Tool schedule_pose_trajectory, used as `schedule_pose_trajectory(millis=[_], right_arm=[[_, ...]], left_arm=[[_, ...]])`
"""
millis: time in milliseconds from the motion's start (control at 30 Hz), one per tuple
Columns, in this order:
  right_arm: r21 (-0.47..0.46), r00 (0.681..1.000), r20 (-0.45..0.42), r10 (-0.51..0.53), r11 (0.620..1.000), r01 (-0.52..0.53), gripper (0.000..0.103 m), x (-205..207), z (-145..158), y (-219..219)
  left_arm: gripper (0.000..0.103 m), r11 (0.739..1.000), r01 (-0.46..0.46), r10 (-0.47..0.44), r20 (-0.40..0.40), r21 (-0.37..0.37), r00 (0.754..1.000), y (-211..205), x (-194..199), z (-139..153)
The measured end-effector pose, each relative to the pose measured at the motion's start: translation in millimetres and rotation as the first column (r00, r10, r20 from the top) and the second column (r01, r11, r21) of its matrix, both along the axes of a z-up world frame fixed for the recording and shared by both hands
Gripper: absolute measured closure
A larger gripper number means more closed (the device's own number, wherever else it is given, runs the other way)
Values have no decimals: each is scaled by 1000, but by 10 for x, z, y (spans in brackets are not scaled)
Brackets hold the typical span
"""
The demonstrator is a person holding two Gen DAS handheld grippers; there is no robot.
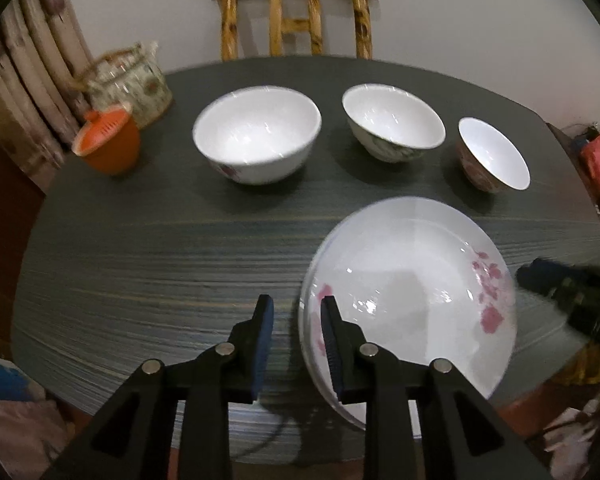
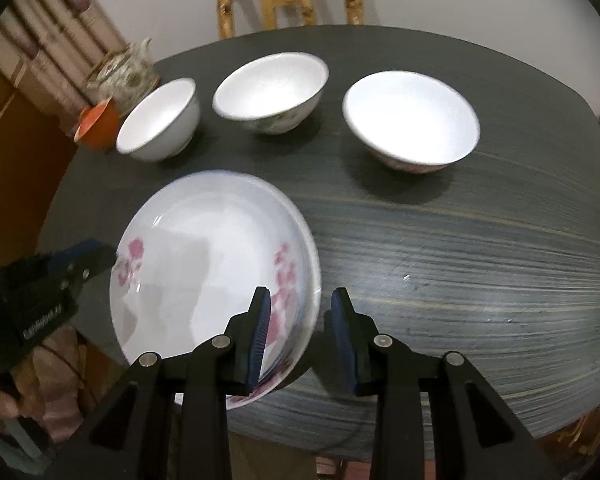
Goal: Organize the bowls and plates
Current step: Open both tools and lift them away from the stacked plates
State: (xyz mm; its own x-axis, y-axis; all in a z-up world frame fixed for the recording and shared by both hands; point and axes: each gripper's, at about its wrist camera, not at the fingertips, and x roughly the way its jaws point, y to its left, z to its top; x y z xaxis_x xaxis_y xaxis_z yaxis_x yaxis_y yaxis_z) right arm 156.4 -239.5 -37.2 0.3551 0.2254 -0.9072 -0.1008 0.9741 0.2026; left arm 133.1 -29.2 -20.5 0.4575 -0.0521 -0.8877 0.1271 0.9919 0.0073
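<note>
White round ceramic plate (image 1: 412, 288) bears pink blossoms; dark grey wood-grain table (image 1: 160, 272); orange lidded cup (image 1: 108, 144); white ceramic bowls (image 1: 256, 136).

- left gripper (image 1: 296, 344): black angular arms, silver round pivot pins, blue ribbed pads
- right gripper (image 2: 300, 340): same black build, blue pads

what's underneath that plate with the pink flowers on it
A second plate rim peeks out below the flowered plate, so it sits on a stack on the dark table. How many plates lie beneath is covered. The left gripper and right gripper straddle its edges.
</note>
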Motion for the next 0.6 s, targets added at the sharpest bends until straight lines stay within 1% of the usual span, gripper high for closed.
schedule_pose_trajectory(millis=[100, 167, 200, 233, 333, 400, 533, 600], right_arm=[[15, 999, 5, -45, 999, 45, 72, 87, 50, -184], [18, 996, 17, -85, 996, 85, 72, 154, 98, -325], [12, 995, 21, -95, 995, 94, 72, 188, 116, -356], [5, 994, 25, -108, 994, 108, 72, 223, 132, -411], [18, 988, 21, -151, 988, 151, 72, 345, 153, -605], [12, 984, 28, -177, 984, 177, 72, 415, 164, -718], [2, 977, 20, -210, 978, 210, 72, 622, 120, -910], [-3, 973, 9, -229, 974, 229, 72, 708, 68, -1011]], left_arm=[[76, 1000, 11, -12, 52, 28, 999, -11, -61, 53], [74, 999, 19, -21, 79, 32, 997, -10, -88, 92], [70, 999, 20, -23, 87, 33, 996, -4, -92, 110], [68, 999, 21, -23, 91, 26, 996, -4, -95, 116], [68, 999, 31, -29, 91, -22, 995, 15, -63, 126], [68, 999, 30, -26, 94, -37, 995, 19, -44, 127], [68, 998, 25, -19, 94, -55, 995, 21, 10, 164], [68, 996, 28, -21, 83, -82, 996, 8, 71, 190]])
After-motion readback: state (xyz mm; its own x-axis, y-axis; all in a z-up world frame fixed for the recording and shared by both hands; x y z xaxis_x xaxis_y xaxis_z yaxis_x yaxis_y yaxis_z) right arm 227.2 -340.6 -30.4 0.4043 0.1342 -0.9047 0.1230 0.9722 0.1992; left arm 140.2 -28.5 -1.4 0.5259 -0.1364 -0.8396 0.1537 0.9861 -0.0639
